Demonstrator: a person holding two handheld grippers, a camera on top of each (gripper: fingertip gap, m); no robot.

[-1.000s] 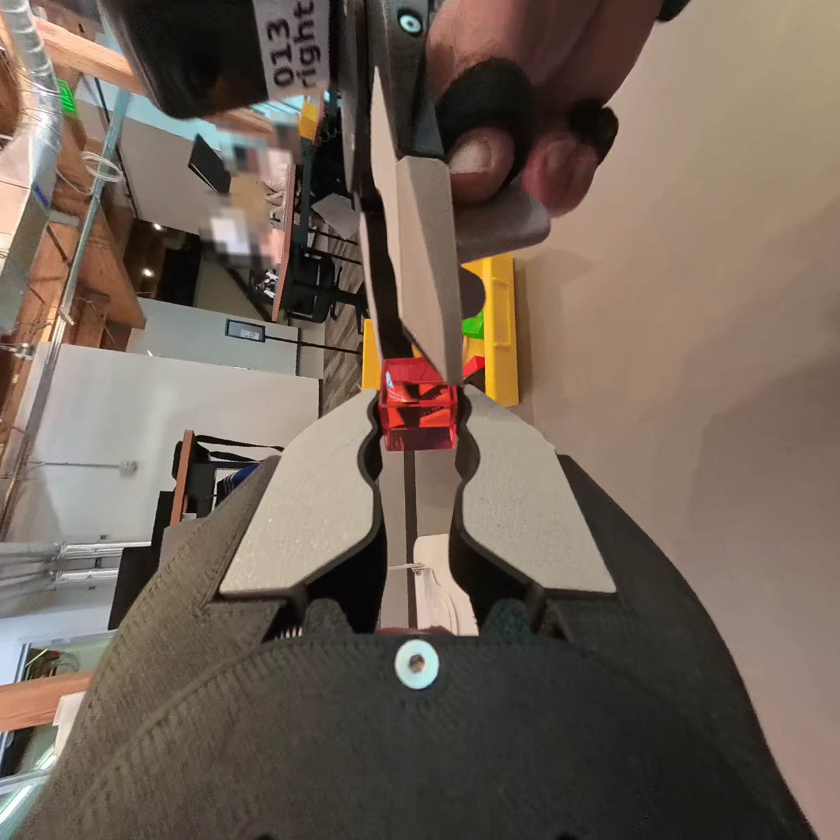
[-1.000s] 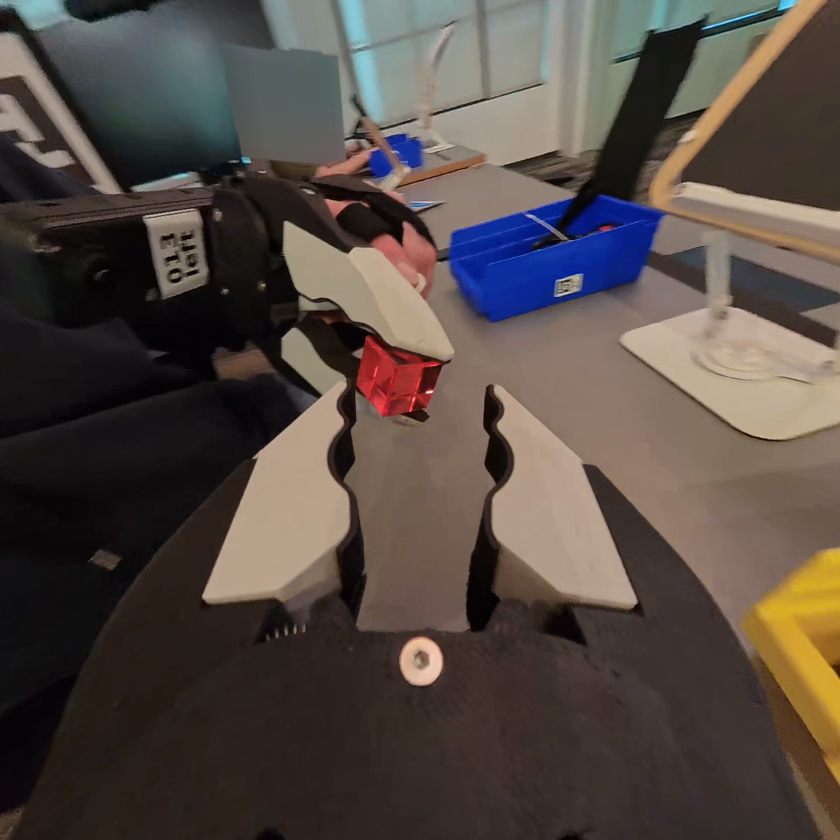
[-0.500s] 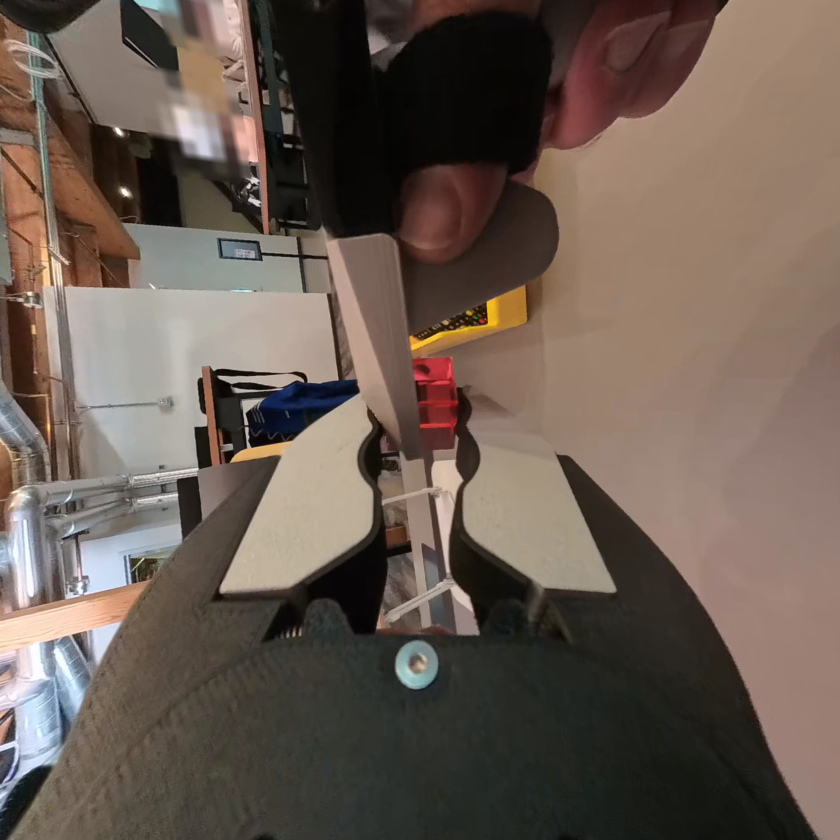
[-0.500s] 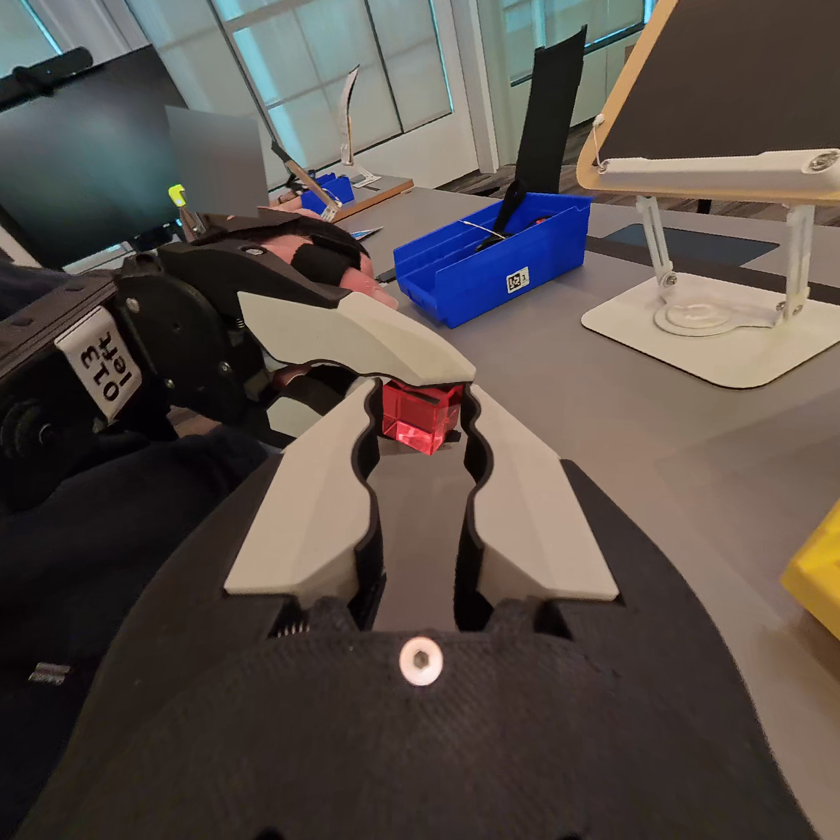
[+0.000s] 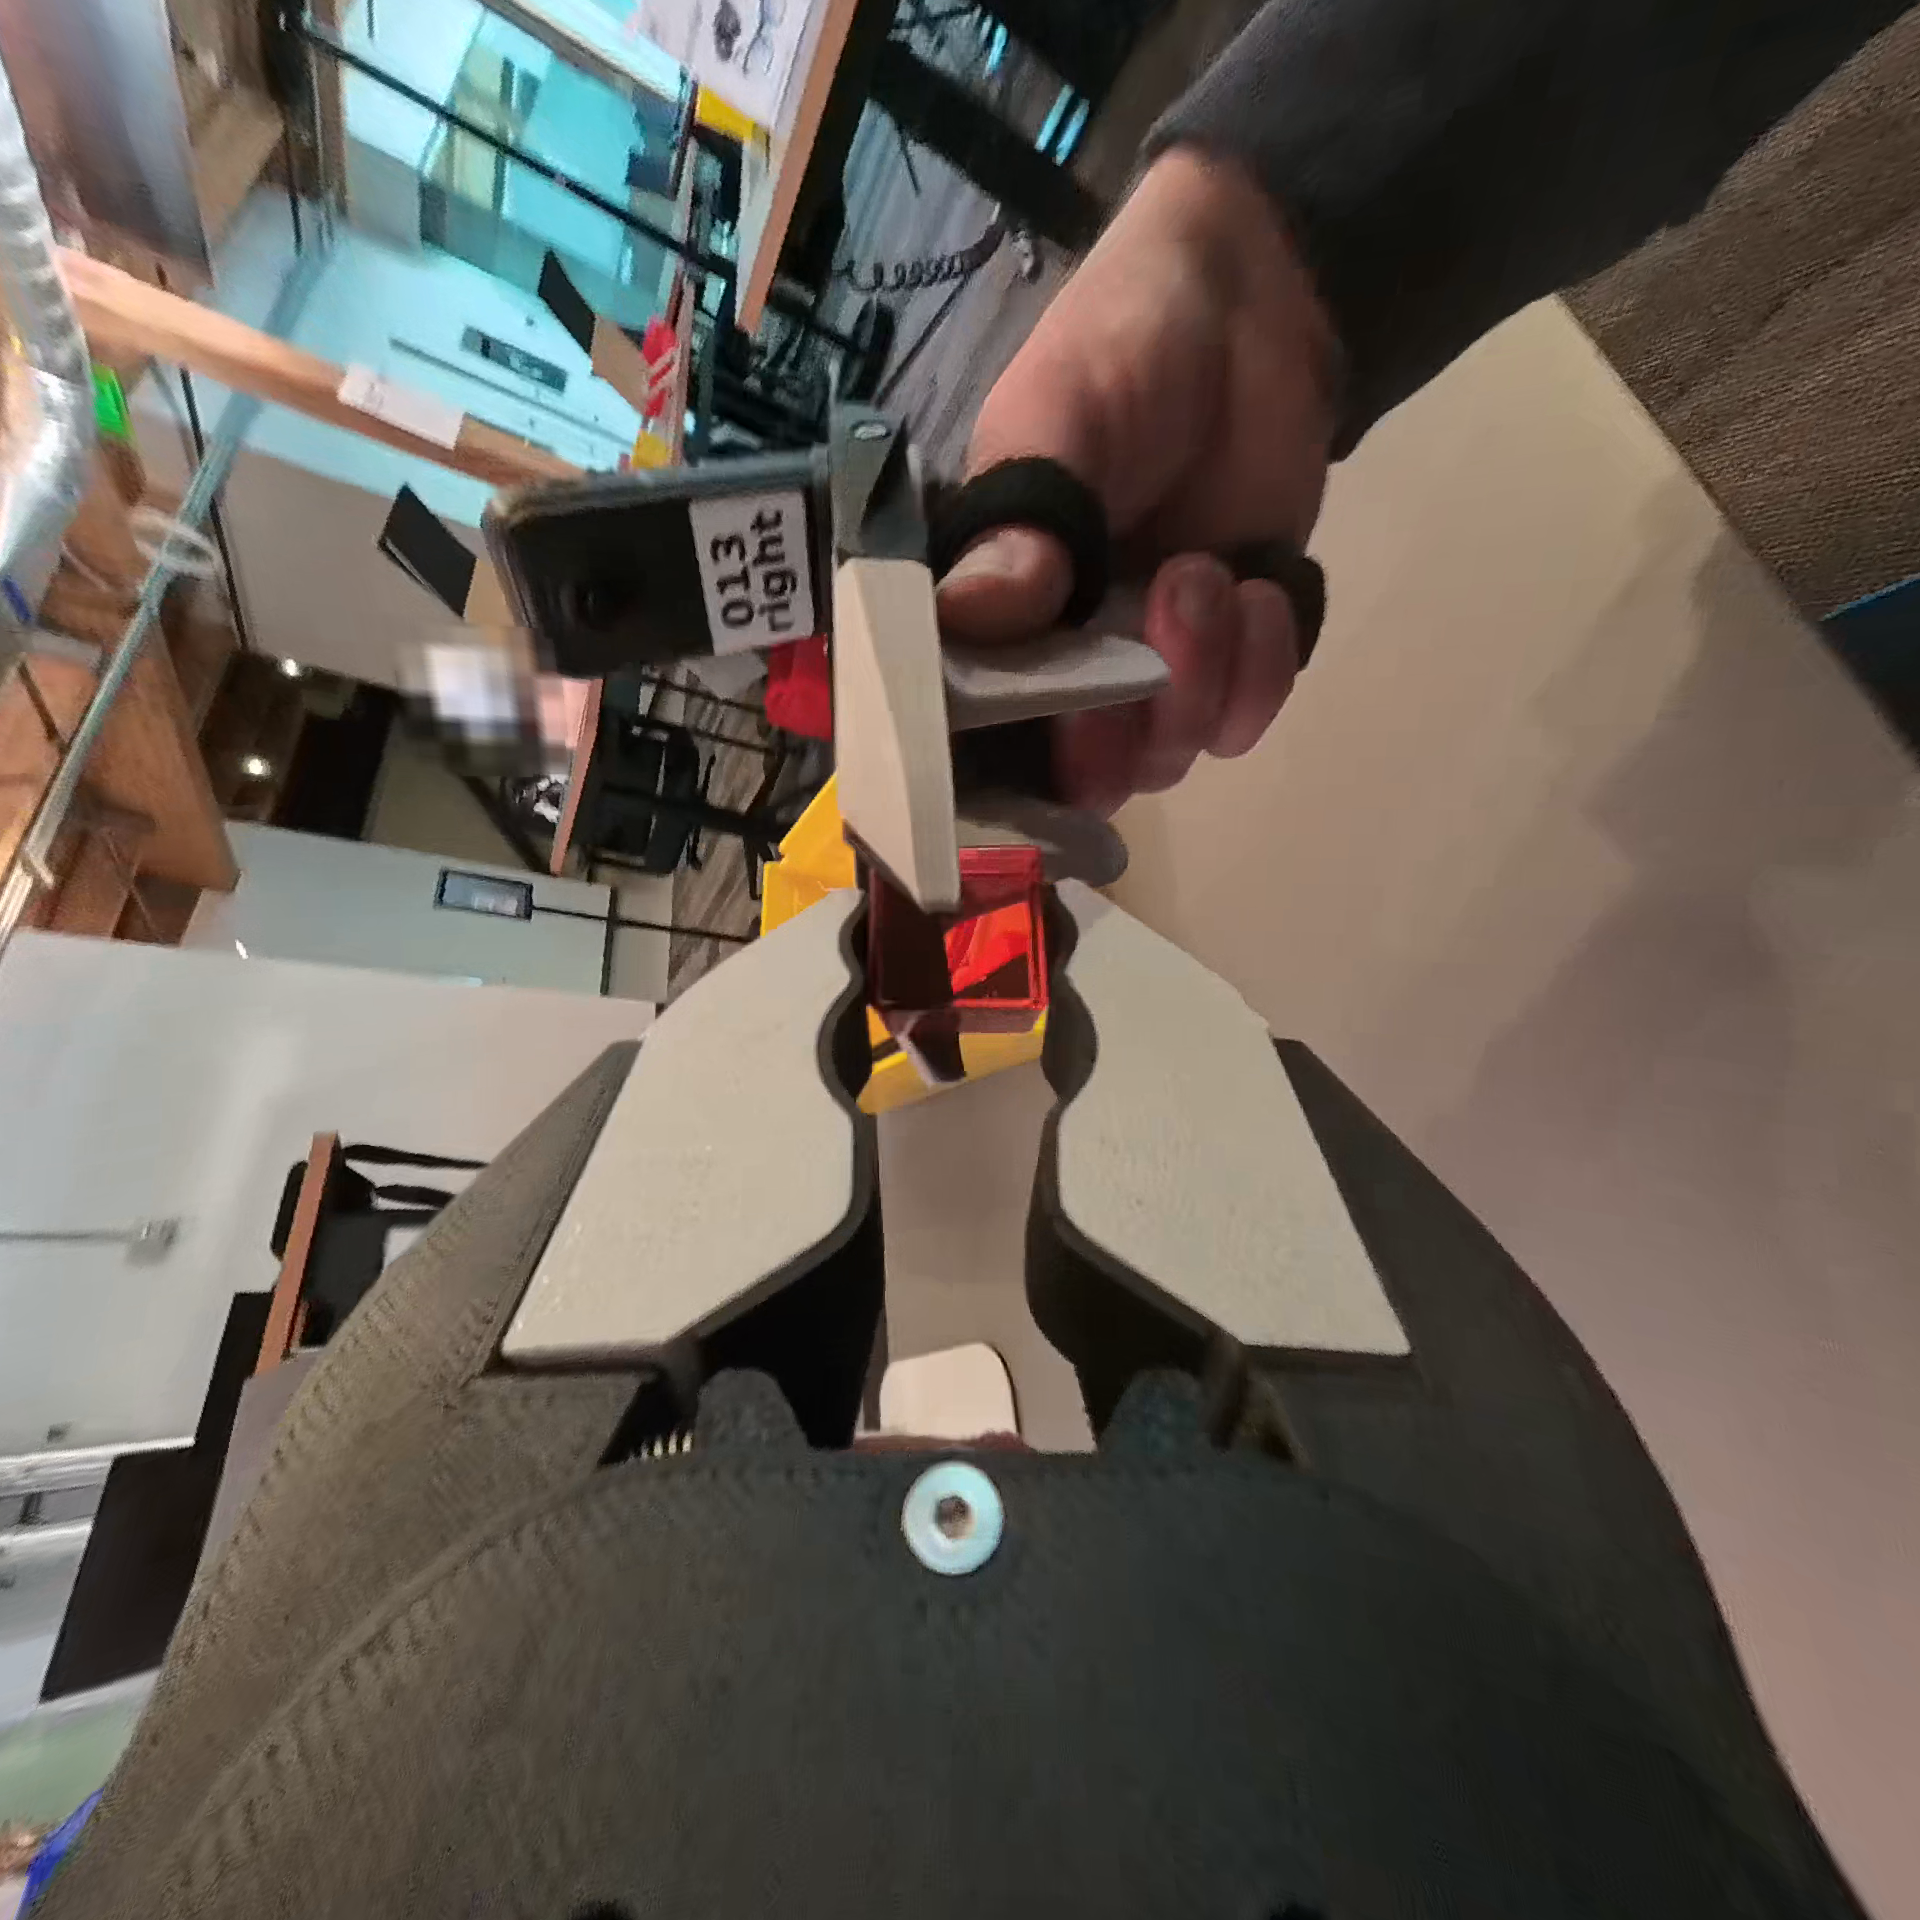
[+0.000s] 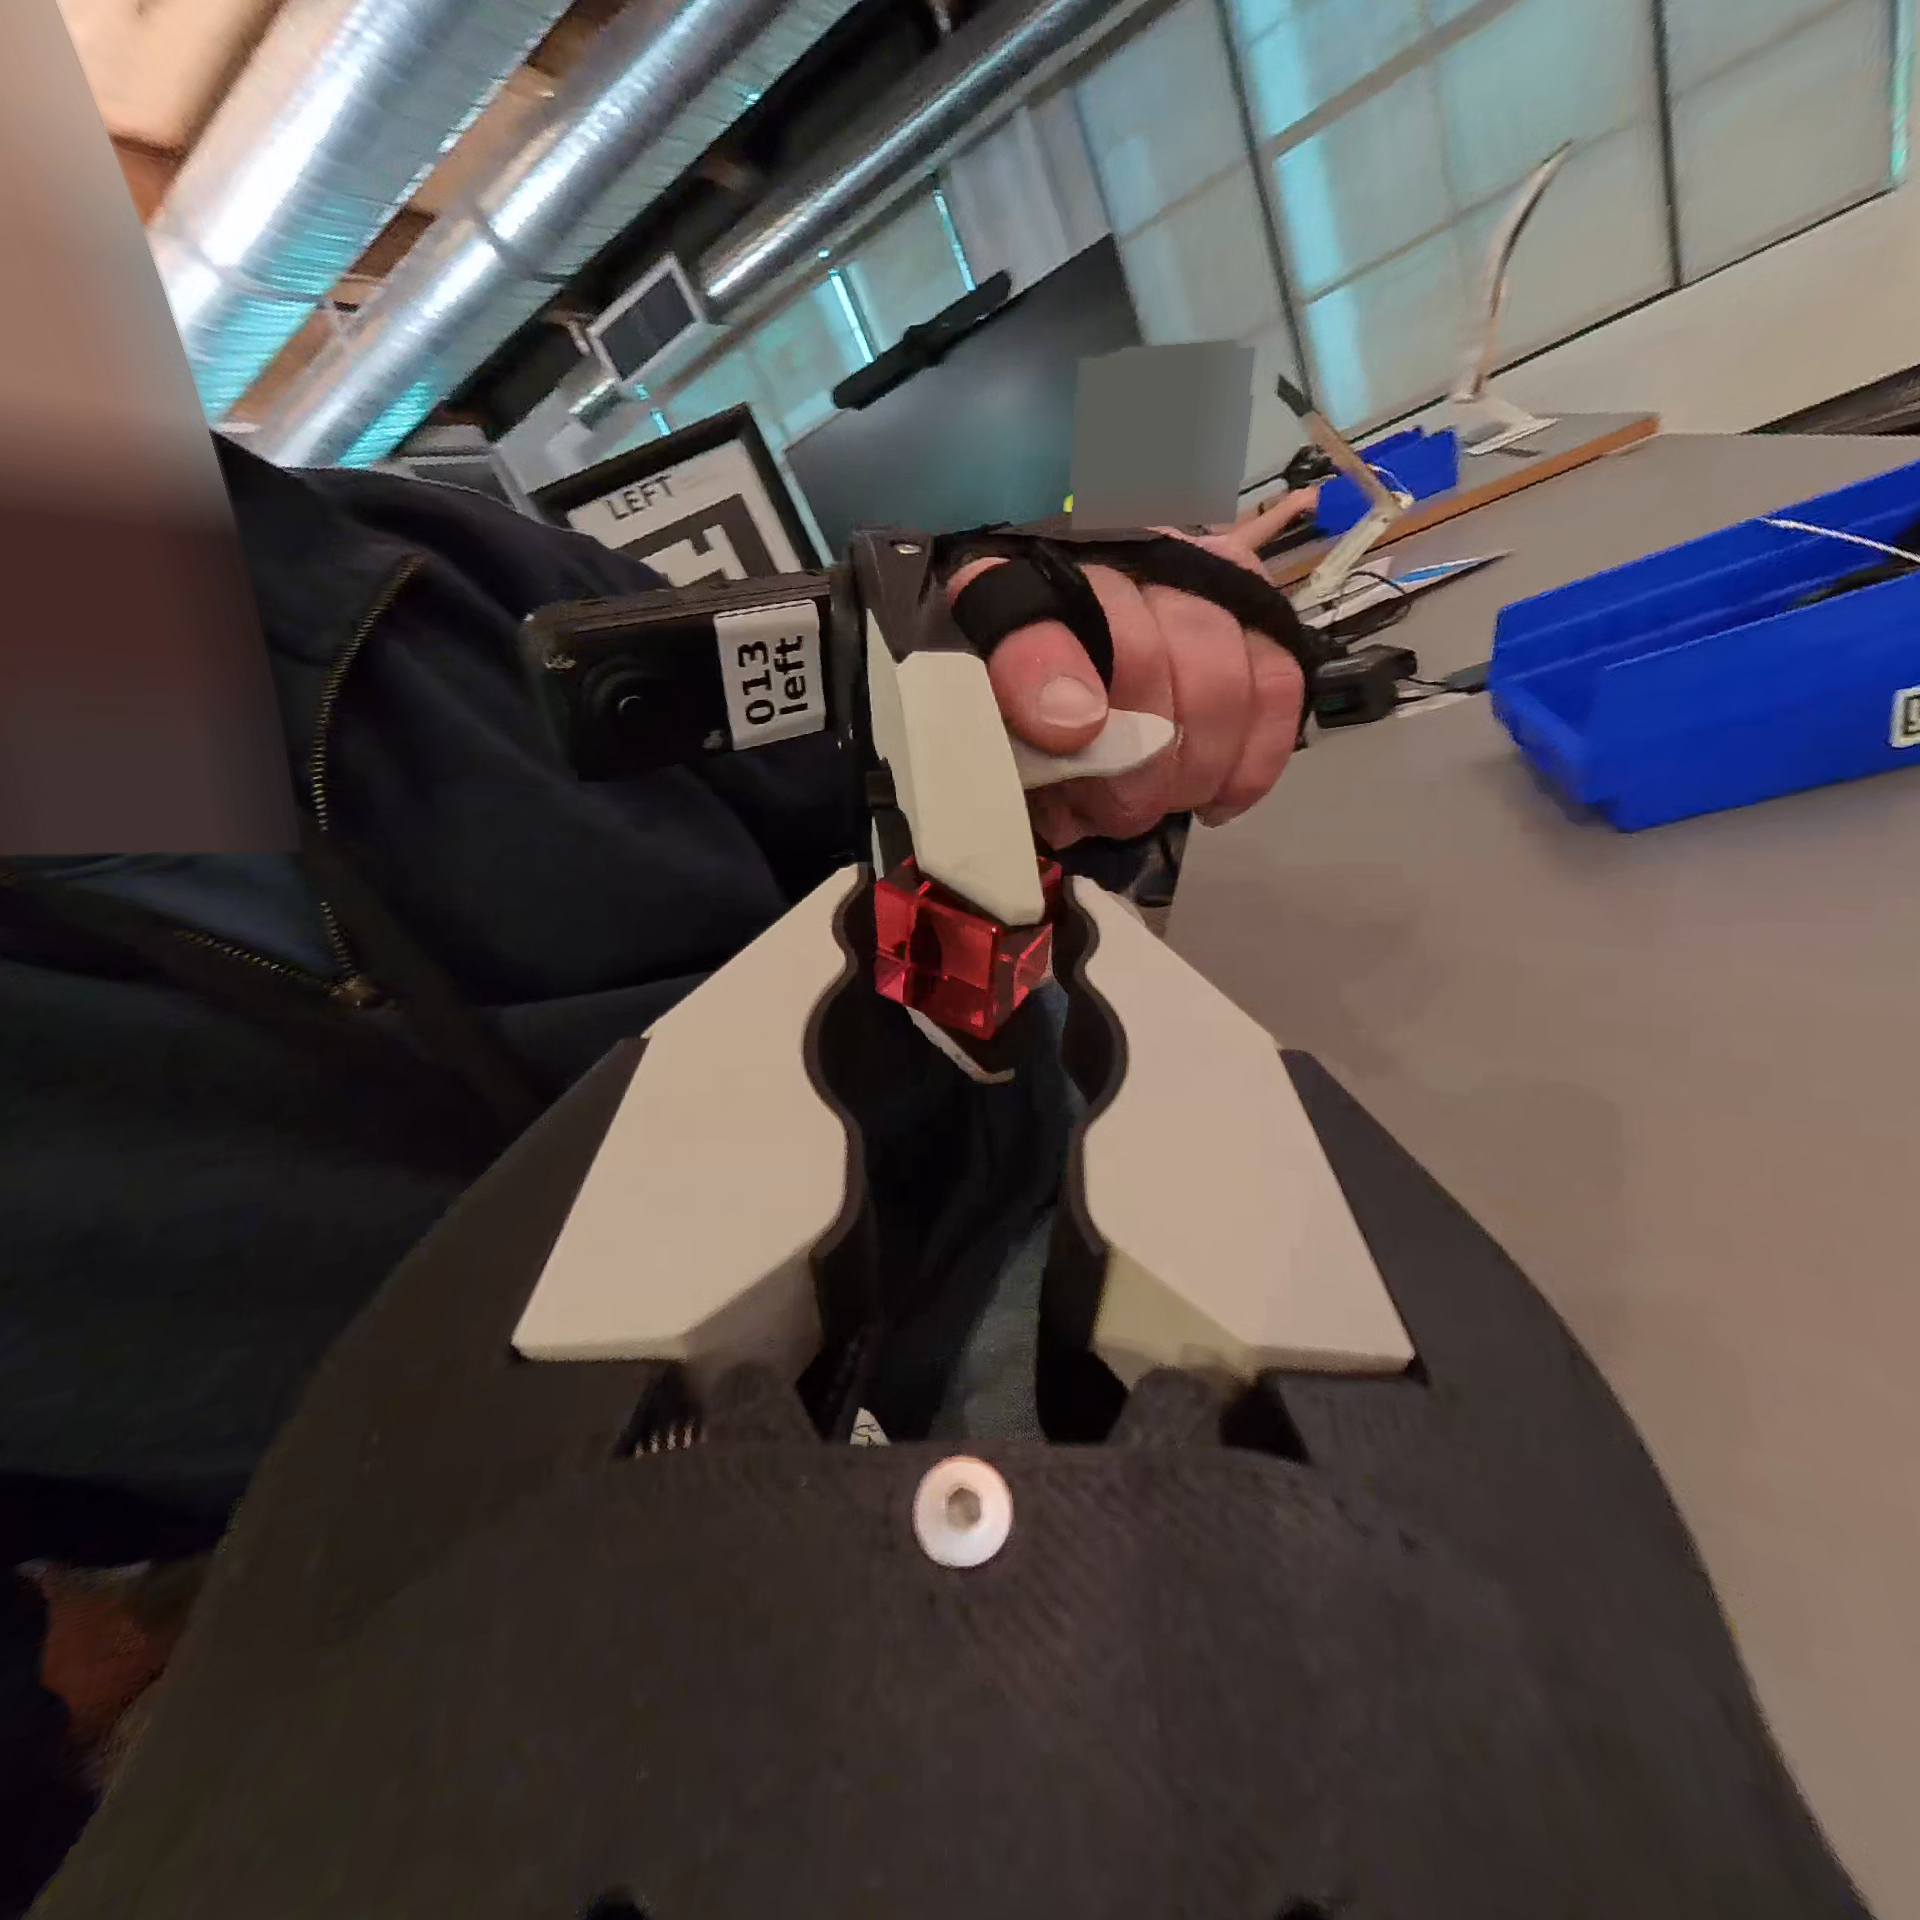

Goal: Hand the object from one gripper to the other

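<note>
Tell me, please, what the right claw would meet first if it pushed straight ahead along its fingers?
The right claw already has the red cube between its fingertips; pushed on, it would probably meet the left claw's finger first, which crosses over the cube, though depth is unclear.

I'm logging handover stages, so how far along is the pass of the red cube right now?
Done: both grippers have met at the red cube, held clear of the grey table. In hand: the left gripper and the right gripper both close on it, crosswise. Left: the giver, which these views don't identify, must open and back away.
</note>
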